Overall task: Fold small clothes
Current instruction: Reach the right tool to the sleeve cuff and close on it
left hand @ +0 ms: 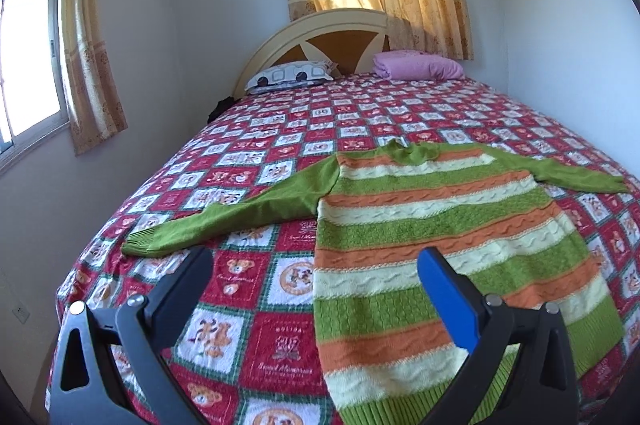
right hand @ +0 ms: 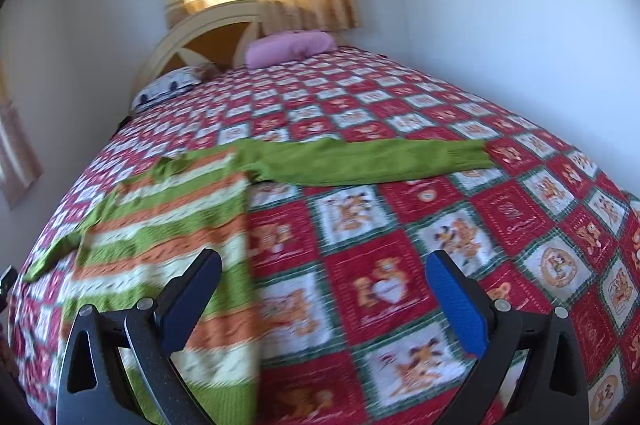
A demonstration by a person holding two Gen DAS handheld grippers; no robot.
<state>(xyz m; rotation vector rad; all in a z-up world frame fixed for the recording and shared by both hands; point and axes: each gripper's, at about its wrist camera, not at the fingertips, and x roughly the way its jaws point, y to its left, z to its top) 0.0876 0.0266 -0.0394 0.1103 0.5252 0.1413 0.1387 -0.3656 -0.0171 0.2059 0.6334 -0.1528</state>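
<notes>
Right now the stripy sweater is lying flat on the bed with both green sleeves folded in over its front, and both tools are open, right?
Not quite. The sweater lies flat, but its sleeves are spread straight out sideways, not folded in; both wrist views show it. Both tools, left and right, are open.

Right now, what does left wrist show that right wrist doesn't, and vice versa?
Left wrist only: the side window with its curtain, the sweater's left sleeve stretched out to its cuff, and the left gripper, open and empty above the sweater's hem.

Right wrist only: the right sleeve full length to its cuff, and the right gripper, open and empty above the bedspread.

Both: the striped sweater lying flat and unfolded, the headboard, the pink pillow and the patterned pillow.
</notes>
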